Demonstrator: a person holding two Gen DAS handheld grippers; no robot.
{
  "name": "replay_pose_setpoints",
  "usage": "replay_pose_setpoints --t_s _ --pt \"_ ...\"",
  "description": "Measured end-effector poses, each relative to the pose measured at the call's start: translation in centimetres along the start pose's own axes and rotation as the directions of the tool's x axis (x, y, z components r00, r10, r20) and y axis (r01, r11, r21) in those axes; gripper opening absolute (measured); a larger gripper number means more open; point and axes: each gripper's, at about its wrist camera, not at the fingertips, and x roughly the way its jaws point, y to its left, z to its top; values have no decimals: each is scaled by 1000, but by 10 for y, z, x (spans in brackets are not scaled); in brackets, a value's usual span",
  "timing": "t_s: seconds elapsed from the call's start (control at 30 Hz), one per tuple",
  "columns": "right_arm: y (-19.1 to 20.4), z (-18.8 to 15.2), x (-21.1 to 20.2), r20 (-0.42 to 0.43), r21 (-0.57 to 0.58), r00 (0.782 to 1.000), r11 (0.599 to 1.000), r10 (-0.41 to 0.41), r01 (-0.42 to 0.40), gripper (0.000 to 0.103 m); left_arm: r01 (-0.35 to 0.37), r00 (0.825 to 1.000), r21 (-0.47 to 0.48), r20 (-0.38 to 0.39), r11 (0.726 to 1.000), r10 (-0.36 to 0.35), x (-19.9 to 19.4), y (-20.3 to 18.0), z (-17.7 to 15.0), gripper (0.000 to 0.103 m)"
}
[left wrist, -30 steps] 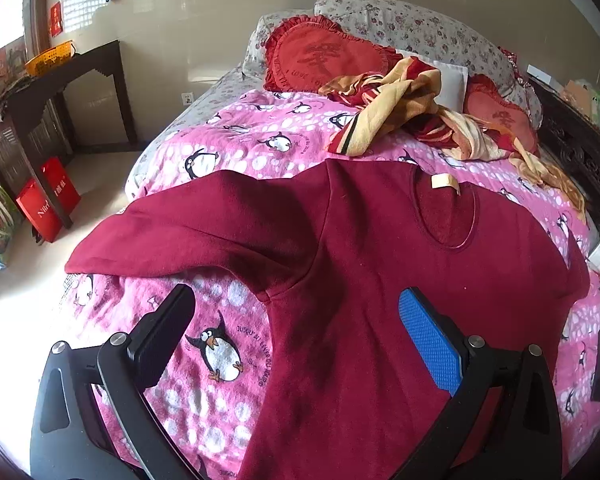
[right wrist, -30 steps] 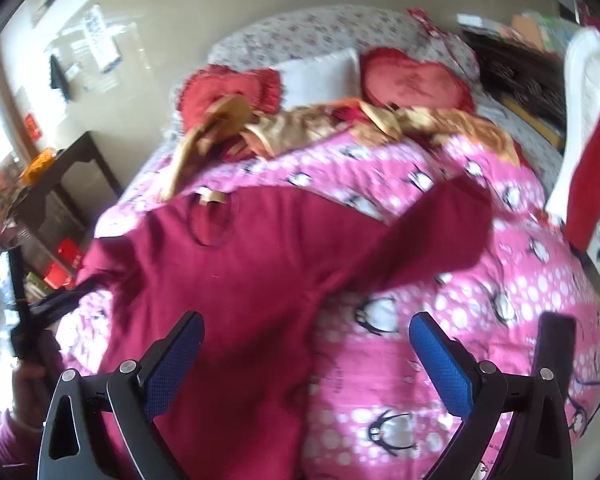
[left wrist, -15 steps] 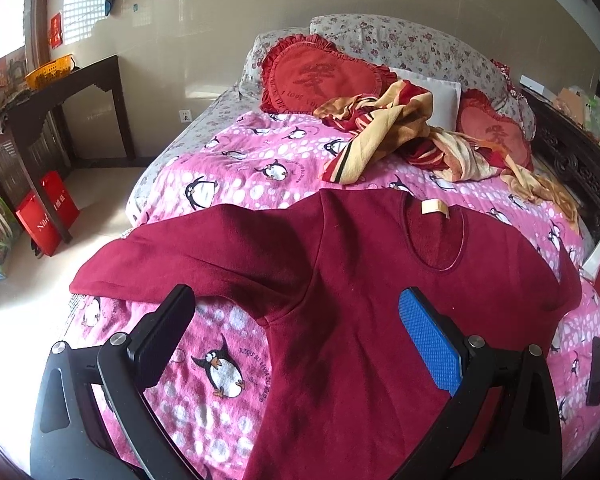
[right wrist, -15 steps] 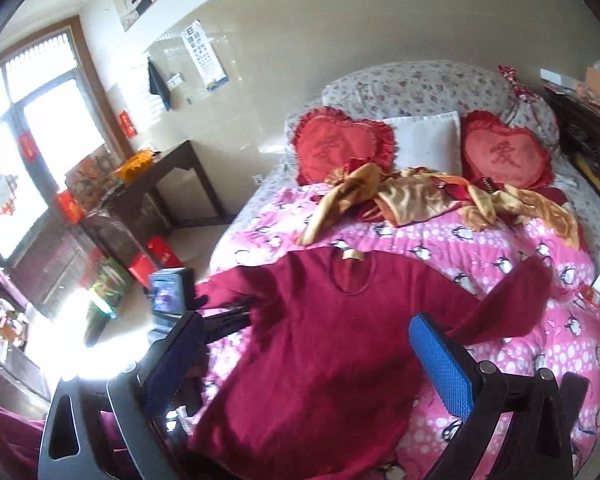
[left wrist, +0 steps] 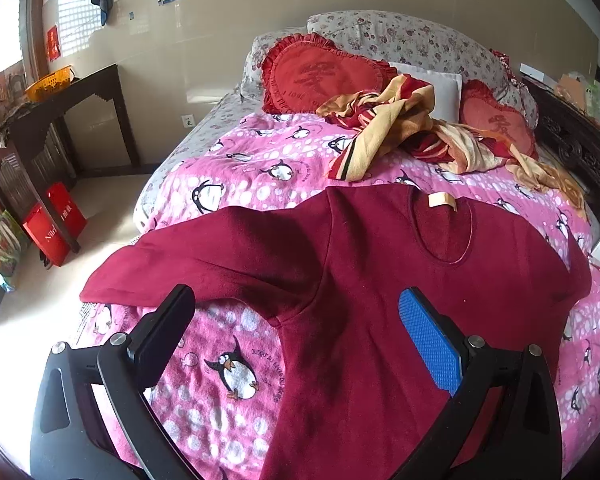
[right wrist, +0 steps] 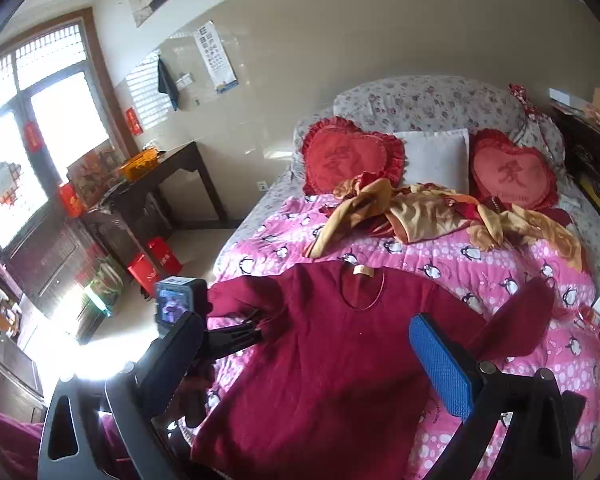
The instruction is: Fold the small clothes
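While both grippers hang above the near edge of the bed, the dark red sweater [left wrist: 380, 280] lies flat on the pink penguin quilt [left wrist: 260, 168]. Its long axis runs from the near edge toward the pillows, with the neckline and its small beige label [left wrist: 441, 200] on the far side and the hem close to the grippers. One sleeve [left wrist: 204, 268] goes out to the left, almost straight, and its cuff reaches the side of the bed. In the right wrist view the other sleeve [right wrist: 516, 320] goes to the right and is a little lifted from the quilt.

Behind the sweater, well apart from it, a crumpled striped cloth [left wrist: 400, 128] in yellow and red lies across the quilt. Two red heart cushions [right wrist: 352, 156] and a white pillow [right wrist: 436, 160] stand against the flowered pillows at the head. A dark wooden table [left wrist: 60, 108] with an orange basket [left wrist: 50, 82] stands near the wall on the left, and red bags [left wrist: 54, 220] are on the floor beside it.

The left gripper [left wrist: 296, 328] has its jaws wide apart over the armpit part of the sweater; I see nothing between them. The right gripper [right wrist: 308, 352] is also spread wide above the body of the sweater and holds nothing. Whether the fingers touch the cloth, I cannot tell.
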Motion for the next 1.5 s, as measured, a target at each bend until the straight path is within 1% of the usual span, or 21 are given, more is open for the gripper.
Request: replay_pose_setpoints --t_s 0.03,0.13,0.3,0.37,0.4,0.47,0.53,0.63,0.8,1.17,1.27,1.5 --pt "-5 -4 21 -13 22 1000 1000 -12 12 102 -3 1000 2 0 1000 3 1 1 0 102" --pt "-16 -13 74 -43 78 999 997 -10 13 102 -11 1000 7 -14 1000 11 4 2 0 102" --pt "-32 -25 155 -79 165 996 984 -47 60 102 -35 999 13 -21 999 36 11 6 1 102" --pt "-36 -30 184 -94 162 992 982 -82 97 101 -41 999 5 -27 999 41 16 9 1 102" --pt "-36 -31 191 -100 158 990 981 -95 110 100 -43 999 3 -32 999 44 19 10 1 102" --pt "-38 -37 212 -107 125 983 979 -151 164 100 -49 998 1 -39 999 49 25 13 1 102" --pt "-41 -43 231 -123 105 977 976 -175 188 100 -57 997 -1 -49 998 57 31 14 1 102" --pt "-45 -52 249 -141 109 972 973 -187 203 99 -55 996 -10 -74 998 54 42 19 -1 102" --pt "-42 -58 264 -143 75 966 971 -213 226 99 -61 994 -22 -93 998 59 54 26 -3 102" --pt "-34 -60 285 -167 48 964 974 -209 219 99 -83 992 -53 -100 995 77 65 42 -3 102" --pt "-33 -60 289 -171 48 964 976 -203 214 99 -66 993 -68 -99 995 59 66 46 -3 102" --pt "-32 -61 293 -177 42 962 975 -207 218 99 -90 992 -72 -99 993 83 69 51 -3 102"
